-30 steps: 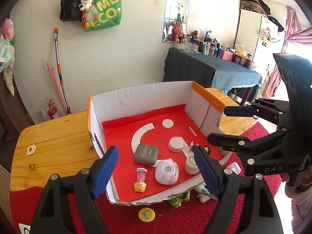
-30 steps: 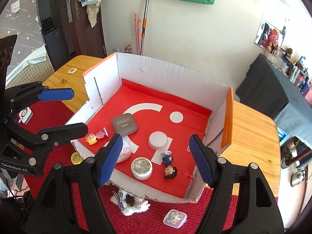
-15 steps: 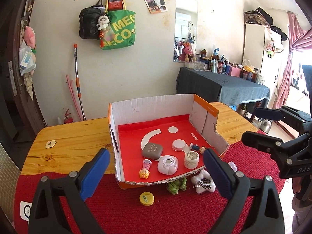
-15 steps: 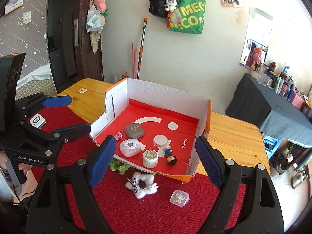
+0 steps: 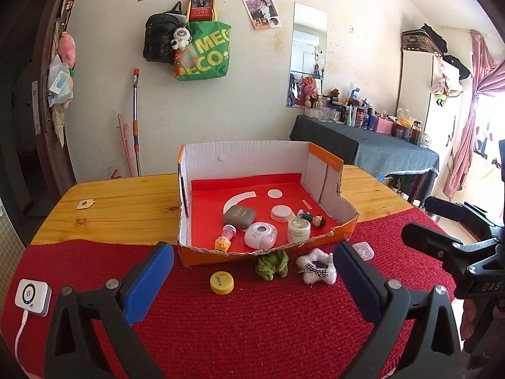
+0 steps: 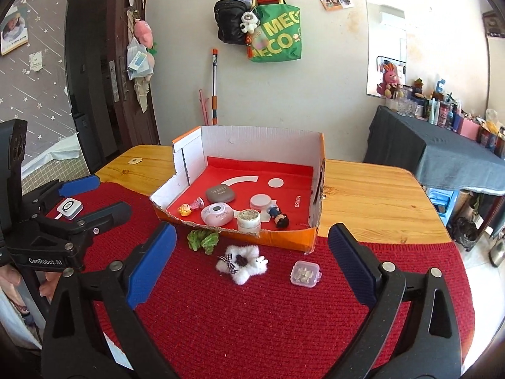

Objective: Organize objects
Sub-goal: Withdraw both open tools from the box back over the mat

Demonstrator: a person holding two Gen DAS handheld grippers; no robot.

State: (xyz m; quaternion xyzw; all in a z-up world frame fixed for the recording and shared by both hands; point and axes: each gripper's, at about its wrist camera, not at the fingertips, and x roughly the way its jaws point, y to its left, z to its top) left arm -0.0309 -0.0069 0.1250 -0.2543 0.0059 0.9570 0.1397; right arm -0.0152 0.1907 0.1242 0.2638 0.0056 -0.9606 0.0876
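Cardboard walls are fencing a red-floored box (image 5: pixel 325 173) on the table (image 5: pixel 126 202), and most of the sorting is looking done: lying inside it are a grey case (image 5: pixel 239 217), a white round lid (image 5: pixel 281 213), a pink-white compact (image 5: pixel 260 235), a small jar (image 5: pixel 298 230), a doll (image 5: pixel 315 220) and a pink figurine (image 5: pixel 224 237).

Four things are still sitting outside on the red mat (image 5: pixel 252 315), just in front of the box's torn front edge: a yellow cap (image 5: pixel 222 282), a green plush (image 5: pixel 272 264), a white plush star (image 5: pixel 317 268) and a clear pill box (image 6: pixel 305 273) off to the right. By my reading, these are what is left to put in.

Both grippers are hanging over the mat, well short of the box. The left gripper (image 5: pixel 252 284) is opening its jaws with nothing between them, and the right gripper (image 6: pixel 251 267) is opening likewise, gripping nothing.
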